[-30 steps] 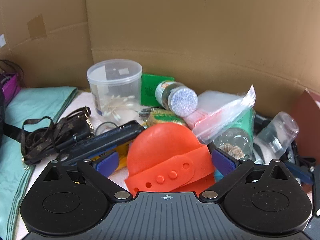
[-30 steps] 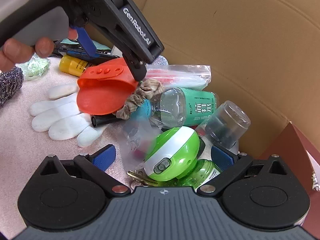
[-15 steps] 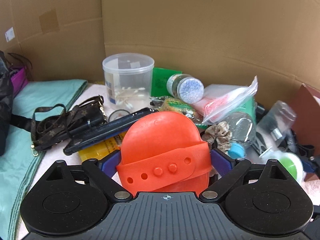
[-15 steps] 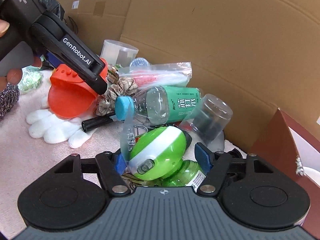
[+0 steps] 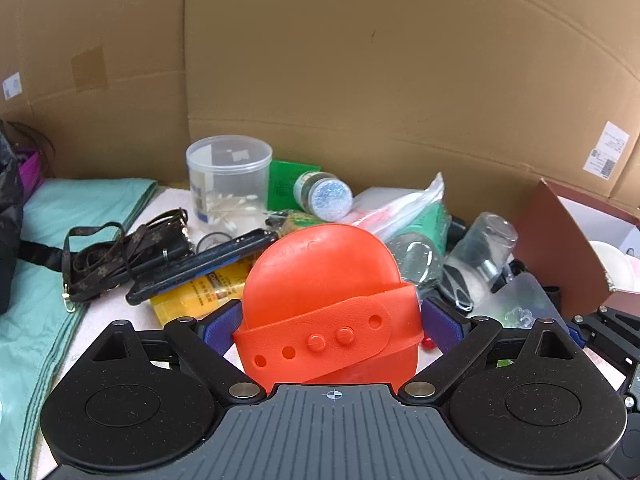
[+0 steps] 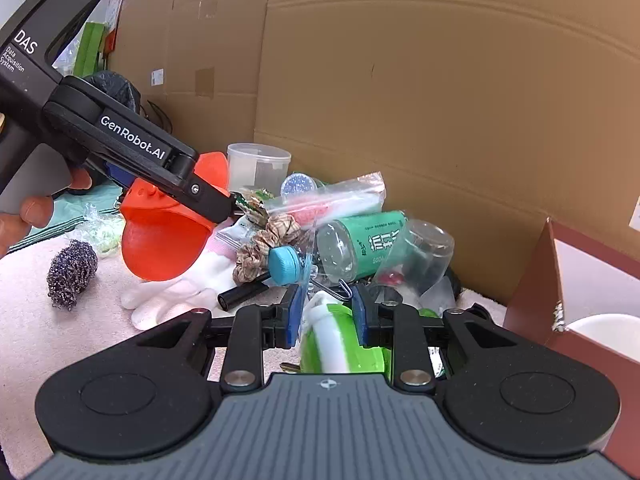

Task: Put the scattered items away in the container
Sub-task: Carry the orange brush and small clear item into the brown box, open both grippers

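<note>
Two grippers are each loaded: the left gripper is closed on the sides of an orange brush, held clear above the clutter, and the right gripper is narrowed to a small gap around a green-and-white case, lifted just off the pink mat. The container is judged to be the brown box at the mat's right edge, beside the right gripper. To do the carry well, each load should probably be kept level, raised above the box wall before crossing it, and released one at a time, the right first since it is nearer; the brush strap gives the left pads little flat surface, so a slip is a risk. Counted on the mat: one tub of swabs, one jar, one green bottle, one cup, one scrunchie, one white glove, one scourer, one zip bag.
</note>
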A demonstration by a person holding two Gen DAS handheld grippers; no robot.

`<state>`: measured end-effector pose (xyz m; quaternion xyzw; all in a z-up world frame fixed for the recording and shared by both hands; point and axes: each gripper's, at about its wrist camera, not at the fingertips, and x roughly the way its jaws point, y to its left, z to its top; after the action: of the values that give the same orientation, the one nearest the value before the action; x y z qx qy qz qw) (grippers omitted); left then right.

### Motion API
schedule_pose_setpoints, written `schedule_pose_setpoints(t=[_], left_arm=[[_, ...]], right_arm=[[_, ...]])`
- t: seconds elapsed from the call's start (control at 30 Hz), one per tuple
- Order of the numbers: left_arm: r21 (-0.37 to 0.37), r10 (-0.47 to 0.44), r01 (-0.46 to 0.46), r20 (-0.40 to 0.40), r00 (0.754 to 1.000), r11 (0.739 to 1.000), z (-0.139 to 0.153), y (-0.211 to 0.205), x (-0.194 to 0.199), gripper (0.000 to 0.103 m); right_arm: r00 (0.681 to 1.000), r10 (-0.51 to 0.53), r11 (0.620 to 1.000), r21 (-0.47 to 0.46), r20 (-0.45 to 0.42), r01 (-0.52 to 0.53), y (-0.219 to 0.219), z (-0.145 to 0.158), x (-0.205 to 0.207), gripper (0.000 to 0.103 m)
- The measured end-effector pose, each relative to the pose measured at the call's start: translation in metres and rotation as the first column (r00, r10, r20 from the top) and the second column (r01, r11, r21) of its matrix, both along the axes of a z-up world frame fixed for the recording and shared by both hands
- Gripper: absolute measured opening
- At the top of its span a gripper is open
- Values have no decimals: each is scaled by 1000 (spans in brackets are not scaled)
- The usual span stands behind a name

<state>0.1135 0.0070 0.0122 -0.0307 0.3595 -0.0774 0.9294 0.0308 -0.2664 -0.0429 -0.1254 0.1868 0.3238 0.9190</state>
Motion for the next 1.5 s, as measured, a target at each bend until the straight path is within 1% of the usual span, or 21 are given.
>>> schedule_pose_setpoints(t=[0.2, 0.27, 0.33, 0.47, 0.57, 0.7, 0.83, 0.87, 1.0, 1.03, 1.07, 1.1, 1.13, 1.23, 1.27, 1.3, 1.33, 1.37, 1.5], left_arm=[[-31, -27, 27, 18, 999, 999, 14, -9, -8, 93], [-27, -43, 44, 32, 999, 999, 19, -17, -12, 93], [-39, -67, 69, 40, 997, 997, 25, -27, -14, 93], [-42, -128, 130, 54, 990, 991, 38, -58, -13, 93], [-53, -188, 192, 75, 979, 980, 52, -95, -7, 93], [-55, -265, 271, 97, 959, 961, 64, -153, 3, 93], [-64, -332, 340, 107, 937, 938, 68, -217, 15, 93], [-59, -339, 347, 114, 934, 936, 68, -230, 18, 93], [-29, -340, 345, 106, 934, 938, 60, -274, 31, 94], [-14, -341, 344, 103, 934, 939, 56, -281, 34, 95], [0, -338, 340, 100, 936, 940, 52, -287, 36, 95], [10, -333, 334, 94, 938, 943, 48, -291, 39, 98], [18, -331, 330, 84, 940, 944, 43, -294, 42, 101], [29, -311, 310, 74, 947, 950, 36, -294, 46, 101], [23, -303, 302, 78, 950, 953, 36, -292, 47, 102], [18, -297, 297, 77, 952, 955, 36, -291, 48, 103], [15, -295, 295, 77, 952, 955, 38, -290, 49, 103], [24, -293, 292, 81, 953, 956, 38, -290, 48, 103], [84, -310, 301, 133, 941, 950, 45, -283, 34, 103]], right_arm=[[1000, 10, 992, 127, -20, -7, -17, 18, -6, 30], [1000, 6, 990, 139, -23, -3, -20, 22, -6, 30], [1000, -3, 990, 140, -11, 5, -23, 25, -8, 30], [998, -59, 987, 150, 21, 55, -40, 38, -8, 30], [989, -142, 976, 172, 41, 133, -70, 55, -4, 31], [959, -277, 950, 165, 55, 265, -119, 72, 11, 31], [915, -400, 909, 147, 45, 390, -167, 76, 32, 31], [903, -427, 897, 143, 38, 418, -178, 73, 38, 31], [862, -507, 857, 114, 19, 502, -213, 60, 53, 33], [855, -518, 852, 105, 19, 513, -218, 57, 56, 35], [849, -528, 846, 97, 21, 524, -222, 54, 59, 44], [841, -541, 839, 93, 26, 537, -227, 50, 61, 52], [835, -550, 833, 92, 31, 545, -231, 48, 62, 55], [836, -549, 832, 113, 26, 543, -238, 45, 62, 56], [835, -549, 832, 119, 29, 543, -238, 44, 62, 60], [832, -553, 830, 120, 40, 545, -238, 45, 60, 68], [828, -558, 827, 121, 55, 549, -236, 45, 57, 72], [823, -563, 824, 121, 71, 553, -235, 46, 55, 74], [827, -557, 828, 127, 80, 546, -231, 47, 49, 75]])
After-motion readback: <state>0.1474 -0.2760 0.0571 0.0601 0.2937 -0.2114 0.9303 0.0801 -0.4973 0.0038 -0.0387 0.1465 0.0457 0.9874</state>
